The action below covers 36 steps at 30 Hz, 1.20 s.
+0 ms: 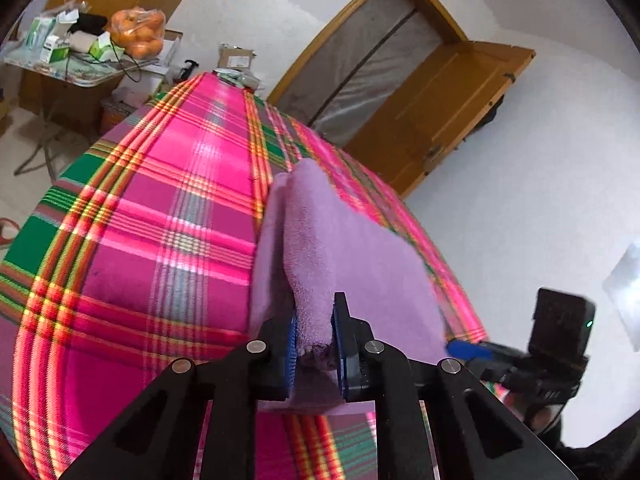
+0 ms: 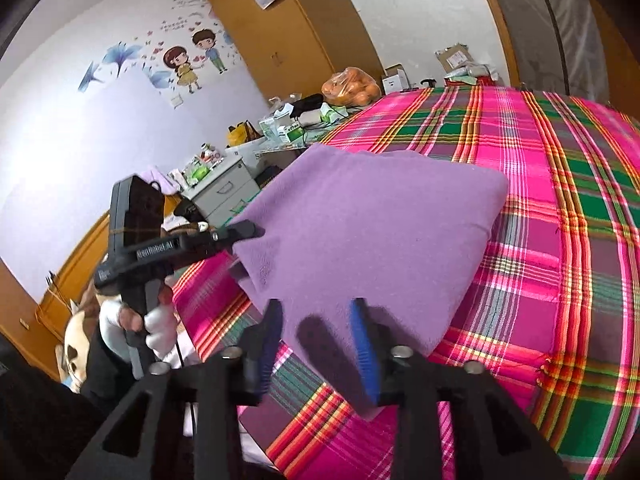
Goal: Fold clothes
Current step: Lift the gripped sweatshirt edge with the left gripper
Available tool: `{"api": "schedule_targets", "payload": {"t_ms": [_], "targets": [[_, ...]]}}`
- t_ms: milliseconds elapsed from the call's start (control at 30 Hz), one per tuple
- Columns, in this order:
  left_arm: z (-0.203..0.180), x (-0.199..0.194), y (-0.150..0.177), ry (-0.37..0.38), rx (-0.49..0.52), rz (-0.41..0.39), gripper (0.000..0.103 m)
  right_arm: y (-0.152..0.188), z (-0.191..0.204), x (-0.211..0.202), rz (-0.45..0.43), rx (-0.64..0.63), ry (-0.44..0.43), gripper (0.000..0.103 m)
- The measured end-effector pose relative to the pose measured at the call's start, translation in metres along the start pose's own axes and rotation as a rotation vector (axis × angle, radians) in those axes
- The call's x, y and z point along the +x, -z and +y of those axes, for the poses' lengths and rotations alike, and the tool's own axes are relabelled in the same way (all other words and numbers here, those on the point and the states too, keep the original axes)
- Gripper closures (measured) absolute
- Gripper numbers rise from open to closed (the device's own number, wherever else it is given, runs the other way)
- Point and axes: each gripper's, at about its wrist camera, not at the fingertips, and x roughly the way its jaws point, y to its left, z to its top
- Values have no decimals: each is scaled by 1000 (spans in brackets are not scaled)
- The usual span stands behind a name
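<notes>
- We see a folded purple cloth on a bed covered in pink, green and yellow plaid; it lies near the near-left edge of the bed in the right wrist view.
- Our left gripper is clenched on the cloth: in the left wrist view a bunched near edge of the fabric sits squeezed between the two blue pads, touching both.
- From that grip the cloth runs away from the fingers toward the far end of the bed, with a rolled fold along its left side and a flat panel on its right.
- In the right wrist view the left gripper meets the cloth at its left corner, which is raised off the bed there.
- Our right gripper is released: its fingers stand apart, with the near corner of the cloth between them.
- The right blue pad lies against or just beside the cloth's near-right edge; we cannot tell whether they touch. The left finger stands clear of the fabric.
- A gloved hand holds the left gripper's handle at the left of the right wrist view.
- In the left wrist view the right gripper appears at the right, its blue tip at the cloth's near-right corner.
</notes>
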Motion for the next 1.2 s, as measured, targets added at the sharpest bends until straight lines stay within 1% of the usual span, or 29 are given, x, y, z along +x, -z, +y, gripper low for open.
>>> {"api": "schedule_targets", "payload": {"t_ms": [67,133,167,267,333,400,433,467,500,533,567,667,733,800,833,900,1033,1133,1167,1200], "targets": [[1,1,-2,3,-4,4,87,2,3,0,7,-29,16,64],[5,2,-1,-13,-17,19,88,5,7,0,16,-63,35,64],[9,4,0,-13,-36,26,88,7,11,0,23,-89,48,63],[17,5,0,-1,-78,34,88,14,24,2,45,-205,108,63],[14,5,0,1,-74,32,88,20,30,4,60,-275,148,62],[11,5,-1,6,-73,35,88,23,32,5,63,-307,181,64],[10,6,-1,9,-73,36,88,23,30,5,61,-309,197,73],[10,6,-1,12,-76,37,88,22,27,4,56,-302,220,84],[9,5,0,15,-78,39,88,21,25,3,51,-295,236,91],[8,5,0,20,-80,41,88,20,23,1,46,-287,238,98],[7,5,0,25,-83,42,88,19,21,-2,40,-279,239,99],[3,4,1,39,-77,54,88,19,16,-8,40,-269,236,99],[3,8,3,20,-61,71,87,19,13,-12,43,-266,233,99],[11,13,5,4,-74,89,87,20,11,-15,48,-264,228,98],[15,13,5,11,-85,88,87,21,12,-15,56,-267,223,94],[16,10,3,7,-81,78,87,22,16,-16,56,-270,203,93],[15,-2,-3,-9,-59,49,87,13,19,-27,-33,-224,107,93],[20,-9,-4,-32,-60,38,87,5,11,-19,-59,-170,88,93],[21,-11,-4,-42,-61,35,87,3,9,-14,-52,-158,87,93],[17,-12,-7,-52,-44,27,87,4,6,-3,-6,-160,103,93]]}}
